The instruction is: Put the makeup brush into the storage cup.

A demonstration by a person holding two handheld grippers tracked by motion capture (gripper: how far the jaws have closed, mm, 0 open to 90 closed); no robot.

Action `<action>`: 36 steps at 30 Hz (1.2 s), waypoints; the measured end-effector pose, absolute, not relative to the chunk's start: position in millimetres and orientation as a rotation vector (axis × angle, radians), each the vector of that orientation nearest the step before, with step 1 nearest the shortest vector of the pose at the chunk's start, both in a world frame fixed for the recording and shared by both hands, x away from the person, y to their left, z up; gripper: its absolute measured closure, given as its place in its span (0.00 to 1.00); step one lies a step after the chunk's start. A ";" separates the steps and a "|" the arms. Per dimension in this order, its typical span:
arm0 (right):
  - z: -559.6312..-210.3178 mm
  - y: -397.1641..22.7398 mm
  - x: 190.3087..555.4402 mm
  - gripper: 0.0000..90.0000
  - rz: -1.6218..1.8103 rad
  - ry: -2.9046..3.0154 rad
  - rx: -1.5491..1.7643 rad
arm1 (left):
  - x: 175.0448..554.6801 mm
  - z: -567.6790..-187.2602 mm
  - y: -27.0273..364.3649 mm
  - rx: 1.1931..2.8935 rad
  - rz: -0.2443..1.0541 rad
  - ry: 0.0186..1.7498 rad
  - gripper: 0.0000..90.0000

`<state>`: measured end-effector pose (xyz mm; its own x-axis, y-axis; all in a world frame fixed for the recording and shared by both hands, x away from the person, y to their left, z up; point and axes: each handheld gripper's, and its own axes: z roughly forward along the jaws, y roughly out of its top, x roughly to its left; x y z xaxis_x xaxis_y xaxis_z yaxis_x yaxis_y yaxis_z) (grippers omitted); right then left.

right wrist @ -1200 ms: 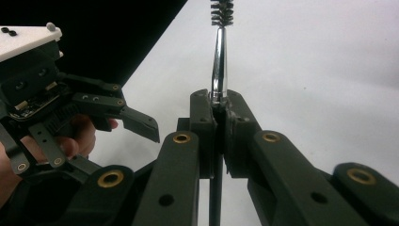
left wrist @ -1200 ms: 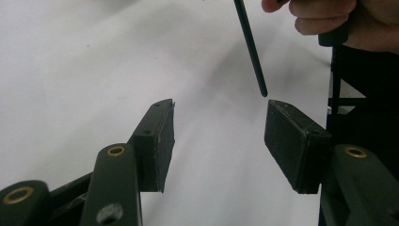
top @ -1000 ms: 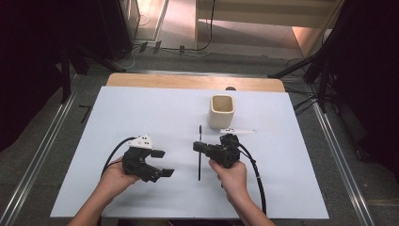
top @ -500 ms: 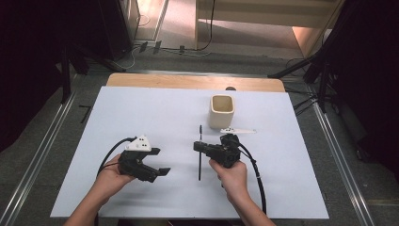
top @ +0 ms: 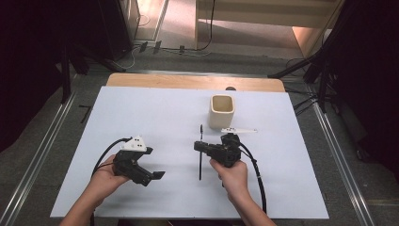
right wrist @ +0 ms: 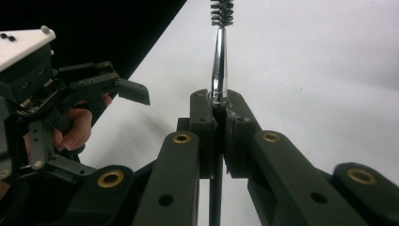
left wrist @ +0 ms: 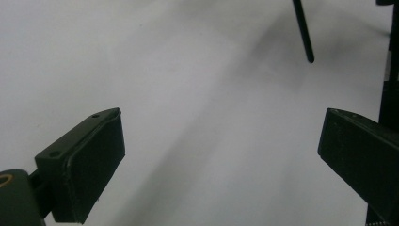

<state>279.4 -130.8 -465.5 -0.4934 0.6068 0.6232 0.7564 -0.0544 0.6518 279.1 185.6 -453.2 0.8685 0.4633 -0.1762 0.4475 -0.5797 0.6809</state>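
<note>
Brush (top: 200, 153) lies along the twelve-to-six line, clamped mid-handle by the right tongs (top: 199, 146), bristles toward twelve near the cup (top: 222, 111). Left tongs (top: 153, 170), jaws just spread wide and empty, sit at nine o'clock over the table (top: 141, 113).

From above I see my right gripper (top: 199, 147) clamped on a thin black brush with a long straight handle (top: 200, 162), which lies along the white table sheet (top: 141, 108). My left gripper (top: 157, 173), well apart from it, has just been opening, nothing between its jaws. Beyond the brush stand a cream square cup (top: 222, 111) and a small white flat strip (top: 239, 130).
</note>
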 end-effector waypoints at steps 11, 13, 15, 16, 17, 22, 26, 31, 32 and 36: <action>-464.3 -136.0 280.7 0.95 -1.596 -2.052 -1.505 | 274.8 -458.0 197.6 2.300 0.070 0.595 0.01; -463.9 -137.2 281.0 0.95 -1.598 -2.051 -1.509 | 274.9 -458.5 199.6 2.289 0.076 0.601 0.01; -463.9 -138.6 281.4 0.95 -1.607 -2.052 -1.510 | 274.7 -458.7 201.3 2.278 0.075 0.618 0.01; -463.4 -139.2 281.3 0.95 -1.607 -2.049 -1.515 | 274.9 -458.9 202.1 2.273 0.073 0.623 0.01; -463.0 -139.9 281.2 0.95 -1.603 -2.050 -1.517 | 275.1 -459.1 202.9 2.270 0.069 0.625 0.02; -461.6 -142.7 281.7 0.95 -1.604 -2.063 -1.514 | 275.6 -458.7 204.3 2.270 0.065 0.628 0.01; -460.4 -146.5 282.5 0.95 -1.610 -2.083 -1.513 | 275.5 -459.2 204.2 2.270 0.057 0.622 0.01; -458.9 -151.7 284.0 0.95 -1.603 -2.070 -1.523 | 276.2 -458.8 205.5 2.265 0.053 0.631 0.01; -458.3 -154.8 284.9 0.95 -1.600 -2.069 -1.527 | 276.5 -458.5 206.0 2.256 0.054 0.630 0.02; -456.6 -158.6 285.7 0.95 -1.602 -2.093 -1.527 | 276.8 -458.3 206.3 2.252 0.053 0.630 0.02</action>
<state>285.7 -158.6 -456.6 -0.4938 0.6375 0.5914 0.7376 -0.0532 0.6732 276.8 206.3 -458.3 0.8763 0.4556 -0.1568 0.4231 -0.5719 0.7028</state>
